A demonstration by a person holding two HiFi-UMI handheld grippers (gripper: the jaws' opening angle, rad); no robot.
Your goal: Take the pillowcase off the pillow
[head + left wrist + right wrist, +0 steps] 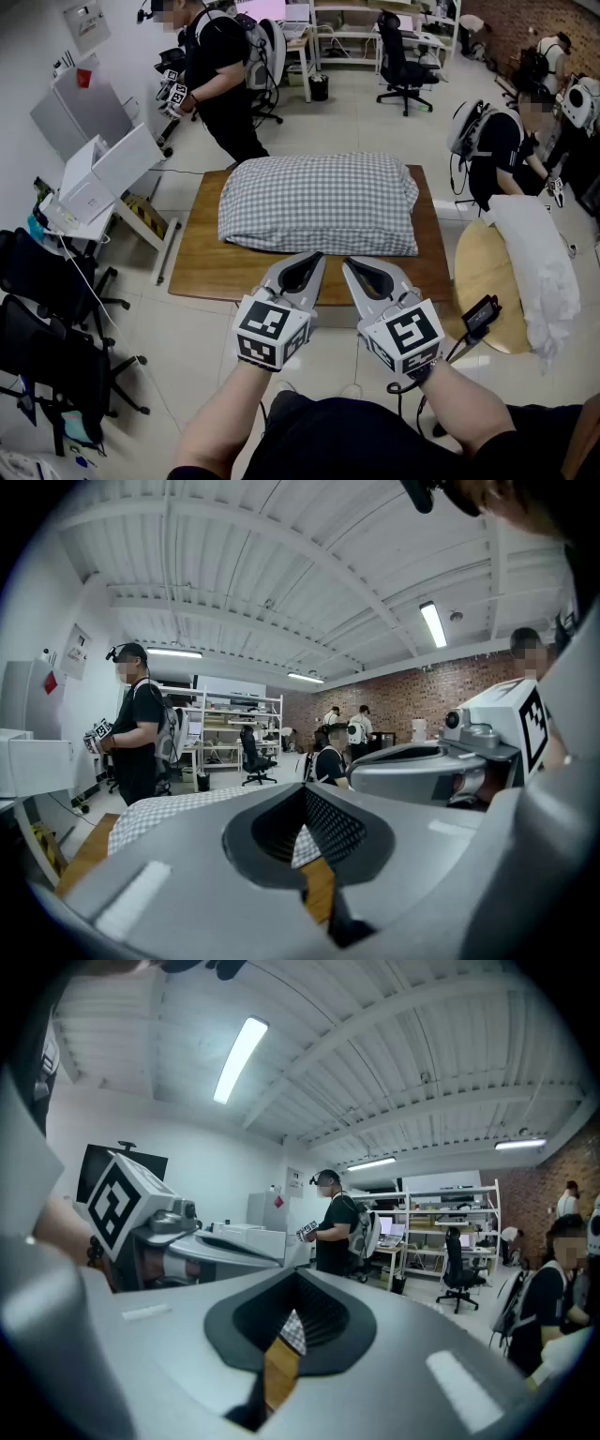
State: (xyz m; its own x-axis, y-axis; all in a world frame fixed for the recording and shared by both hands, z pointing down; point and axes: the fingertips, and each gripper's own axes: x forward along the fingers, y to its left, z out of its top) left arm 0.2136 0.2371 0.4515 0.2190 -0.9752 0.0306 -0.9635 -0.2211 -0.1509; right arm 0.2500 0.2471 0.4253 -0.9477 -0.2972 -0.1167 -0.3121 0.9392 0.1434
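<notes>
– Tongs: left tongs (317, 261) and right tongs (351, 266) both closed, empty, short of the low wooden table (211, 267).
– Grey-and-white checked fabric pillowcase (319, 202), on its pillow, lies mid-table. Soft, light, probably slack; pinch loose cloth at a corner.

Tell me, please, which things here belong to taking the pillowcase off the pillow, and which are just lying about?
For the job: checked pillow in its pillowcase, wooden table under it, left gripper and right gripper, both shut and empty.
Lying about: white pillow, round table, black chairs, white boxes.
</notes>
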